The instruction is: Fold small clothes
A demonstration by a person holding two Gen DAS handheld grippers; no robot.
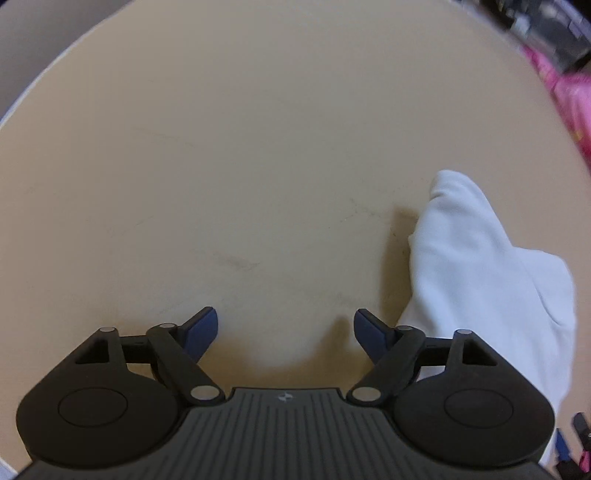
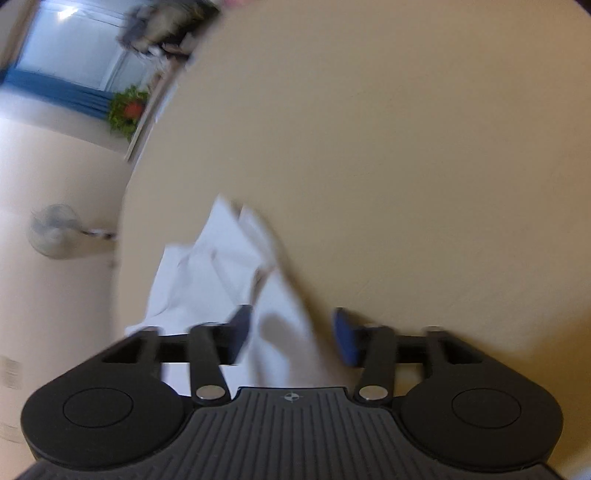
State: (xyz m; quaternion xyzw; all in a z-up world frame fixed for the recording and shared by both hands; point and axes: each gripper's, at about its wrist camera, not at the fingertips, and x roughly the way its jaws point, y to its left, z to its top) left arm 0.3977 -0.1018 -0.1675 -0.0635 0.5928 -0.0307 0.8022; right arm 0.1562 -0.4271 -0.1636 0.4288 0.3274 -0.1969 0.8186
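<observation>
A small white garment [image 1: 480, 258] lies bunched on the beige table [image 1: 258, 147], to the right of my left gripper [image 1: 284, 328]. The left gripper is open and empty, over bare table. In the right wrist view the same white garment [image 2: 229, 266] lies crumpled near the table's left edge and runs back between the fingers of my right gripper [image 2: 291, 332]. The right gripper's jaws stand apart with the cloth in the gap, not pinched. The view is motion-blurred.
A pink cloth [image 1: 569, 99] lies at the table's far right edge with dark clutter [image 1: 546, 29] behind it. In the right wrist view the table edge [image 2: 125, 221] drops off to the left; a fan [image 2: 55, 229] and a plant [image 2: 127, 109] stand beyond.
</observation>
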